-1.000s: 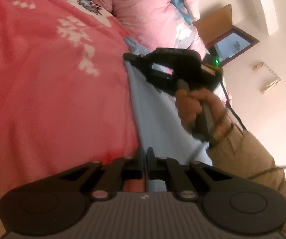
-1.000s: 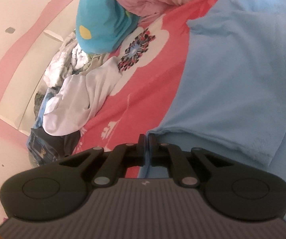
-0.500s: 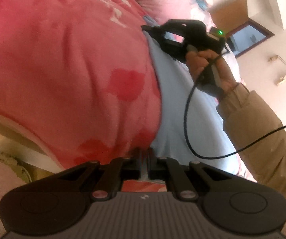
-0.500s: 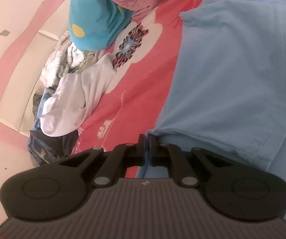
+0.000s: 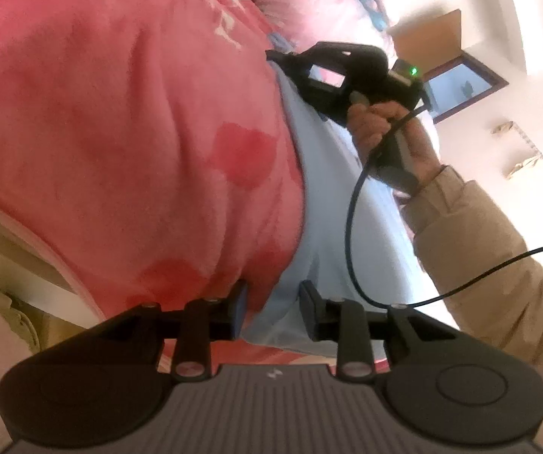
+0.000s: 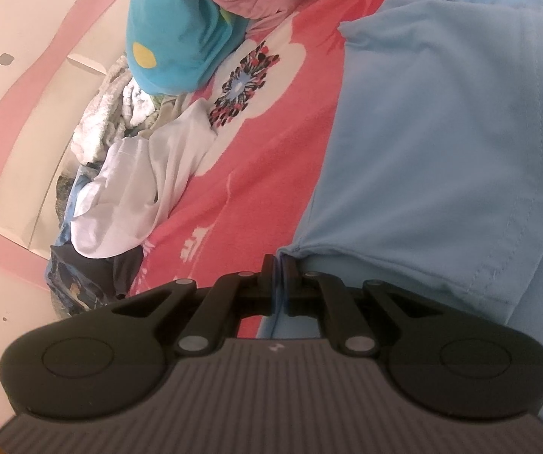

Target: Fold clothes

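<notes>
Folding looks only begun: light blue cotton T-shirt (image 6: 441, 143) lies flat on the pink floral bed blanket (image 5: 120, 132) at frame right, right gripper (image 6: 279, 283) pinching its hem, left gripper (image 5: 273, 312) jaws just parted, cloth between them unpressed.

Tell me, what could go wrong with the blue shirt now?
The left gripper has just been opening, and the blue shirt lies loose between its fingers, so that corner may slump off the edge of the pink blanket.

The right gripper is shut on the shirt's other corner; a pull there alone could drag it crooked.

The black cable dangles over the shirt and might snag the fabric.
</notes>
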{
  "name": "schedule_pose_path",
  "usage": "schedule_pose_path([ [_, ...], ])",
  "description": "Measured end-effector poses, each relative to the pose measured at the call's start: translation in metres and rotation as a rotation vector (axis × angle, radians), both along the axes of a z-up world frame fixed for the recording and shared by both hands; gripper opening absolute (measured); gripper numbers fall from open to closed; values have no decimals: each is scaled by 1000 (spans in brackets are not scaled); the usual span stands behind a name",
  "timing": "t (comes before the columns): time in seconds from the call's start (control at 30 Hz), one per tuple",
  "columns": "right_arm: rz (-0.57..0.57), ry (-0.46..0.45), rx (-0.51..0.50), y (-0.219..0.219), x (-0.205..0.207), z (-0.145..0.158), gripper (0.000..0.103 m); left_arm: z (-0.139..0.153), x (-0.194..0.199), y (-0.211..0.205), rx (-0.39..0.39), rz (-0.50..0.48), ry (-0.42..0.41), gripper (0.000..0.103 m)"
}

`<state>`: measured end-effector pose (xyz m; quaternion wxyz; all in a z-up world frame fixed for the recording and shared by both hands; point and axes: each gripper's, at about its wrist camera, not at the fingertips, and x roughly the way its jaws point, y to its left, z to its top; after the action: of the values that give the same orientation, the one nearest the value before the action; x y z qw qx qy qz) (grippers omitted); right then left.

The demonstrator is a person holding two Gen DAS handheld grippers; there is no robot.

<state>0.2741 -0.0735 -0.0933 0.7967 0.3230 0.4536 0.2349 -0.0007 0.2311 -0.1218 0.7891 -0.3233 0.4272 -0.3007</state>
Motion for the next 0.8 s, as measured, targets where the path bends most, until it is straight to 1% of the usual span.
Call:
schedule_pose_path([
  [0.07,-2,0,-1,0,0,0,2,-2,2,-2,10,3,8,23],
  [0.1,-4,0,0,0,0,0,2,-3,3,-2,6,3,15,22],
  [0.13,-4,0,-1,0,0,0,2,-3,3,-2,2,2,18,19],
  [0.17,-3,0,-2,1,0,0,2,-3,3,-2,-2,1,20,10],
  [0.23,-2,-1,-5,1,0,0,2,2,0,-2,-17,-10,0,1],
  [0.3,-2,1,-5,1,0,0,2,14,-9,2,-63,-17,-61,1],
  [0.4,-1,5,-3,0,1,0,1,37,-26,9,-124,-10,-202,1],
  [0.5,-1,9,-4,1,2,0,2,39,-29,15,-111,5,-219,1],
  [0.57,-6,15,1,1,2,0,2,29,-27,19,-107,16,-169,1],
  [0.63,-9,17,1,1,2,0,3,19,-27,21,-83,24,-125,1],
  [0.73,-13,22,2,2,2,1,4,8,-25,19,-20,38,-57,1],
  [0.8,-15,24,0,2,2,1,5,0,-24,22,-11,46,-21,1],
])
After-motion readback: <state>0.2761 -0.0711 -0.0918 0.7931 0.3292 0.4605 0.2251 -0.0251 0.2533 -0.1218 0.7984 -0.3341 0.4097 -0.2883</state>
